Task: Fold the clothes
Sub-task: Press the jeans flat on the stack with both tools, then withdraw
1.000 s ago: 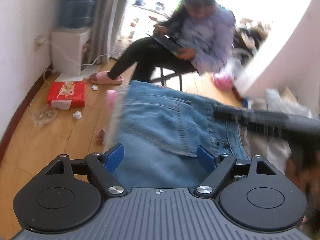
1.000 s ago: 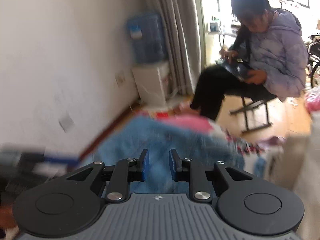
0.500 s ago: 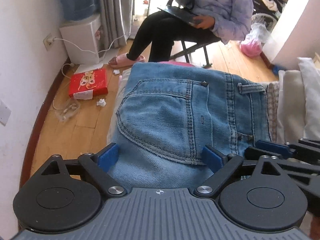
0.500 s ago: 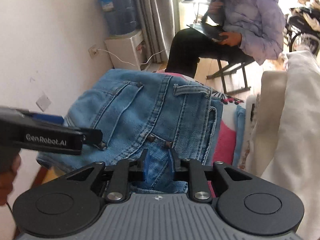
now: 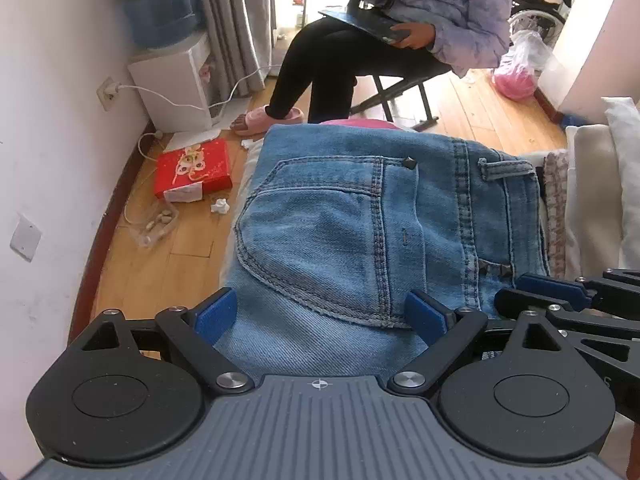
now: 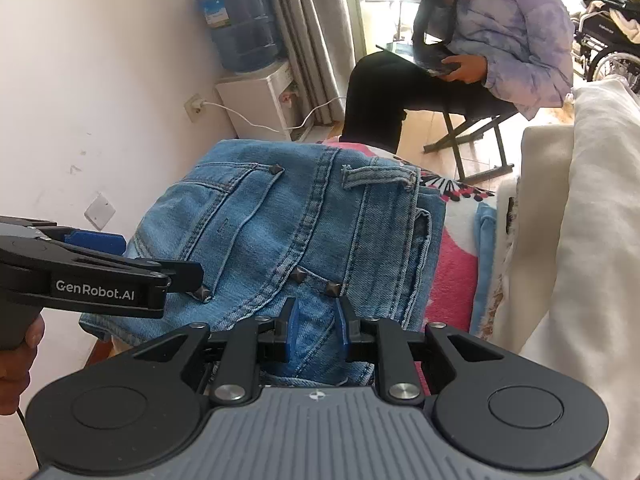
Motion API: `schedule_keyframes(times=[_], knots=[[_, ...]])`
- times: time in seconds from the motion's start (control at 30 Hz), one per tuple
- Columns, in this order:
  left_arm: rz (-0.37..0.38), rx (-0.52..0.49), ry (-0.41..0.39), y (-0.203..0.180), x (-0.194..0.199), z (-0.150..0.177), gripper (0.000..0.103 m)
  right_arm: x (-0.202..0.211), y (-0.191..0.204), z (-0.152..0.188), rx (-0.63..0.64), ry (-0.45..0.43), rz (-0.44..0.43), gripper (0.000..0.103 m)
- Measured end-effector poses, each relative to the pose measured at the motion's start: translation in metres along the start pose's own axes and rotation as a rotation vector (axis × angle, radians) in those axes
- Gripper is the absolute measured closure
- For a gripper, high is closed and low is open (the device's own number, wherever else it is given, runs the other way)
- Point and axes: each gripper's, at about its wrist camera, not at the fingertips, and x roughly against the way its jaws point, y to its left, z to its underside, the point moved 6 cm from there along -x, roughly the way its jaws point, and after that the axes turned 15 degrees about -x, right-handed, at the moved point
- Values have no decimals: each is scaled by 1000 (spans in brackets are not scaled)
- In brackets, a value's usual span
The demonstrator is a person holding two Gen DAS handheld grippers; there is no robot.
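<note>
A pair of blue jeans [image 5: 360, 224] lies folded on the bed, back pocket and belt loop up; it also shows in the right wrist view [image 6: 288, 232]. My left gripper [image 5: 320, 314] is open, its blue pads wide apart over the near part of the jeans. My right gripper [image 6: 316, 330] has its pads close together on the near denim edge; it shows from the side at the right of the left wrist view [image 5: 560, 292]. The left gripper shows at the left of the right wrist view [image 6: 100, 264].
A pink and blue blanket [image 6: 456, 280] lies under the jeans. White bedding [image 6: 580, 240] is piled on the right. A seated person [image 5: 420, 28] faces the bed. A water dispenser [image 5: 172, 80], a red box [image 5: 192, 168] and litter sit on the wooden floor at left.
Both views have settled from a blurred swing onto the jeans. The jeans now lie folded flat. The right gripper's pads have opened slightly but stay on the denim edge.
</note>
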Motion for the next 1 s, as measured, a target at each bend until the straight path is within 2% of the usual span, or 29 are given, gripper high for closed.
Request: schedule_keyframes(times=[0.67, 0.73, 0.83, 0.93, 1.0], knots=[[-91, -67, 2, -11, 3, -4, 7, -3, -10, 1, -17, -7, -41, 82], [-94, -58, -22, -11, 8, -4, 8, -3, -10, 1, -21, -4, -41, 82], [-90, -14, -123, -8, 30, -1, 8, 0, -11, 0, -32, 3, -39, 82], [-78, 54, -207, -3, 58, 9, 4, 10, -8, 0, -48, 14, -34, 81], [-52, 104, -236, -1, 75, 18, 0, 22, -4, 2, -67, 22, -41, 79]])
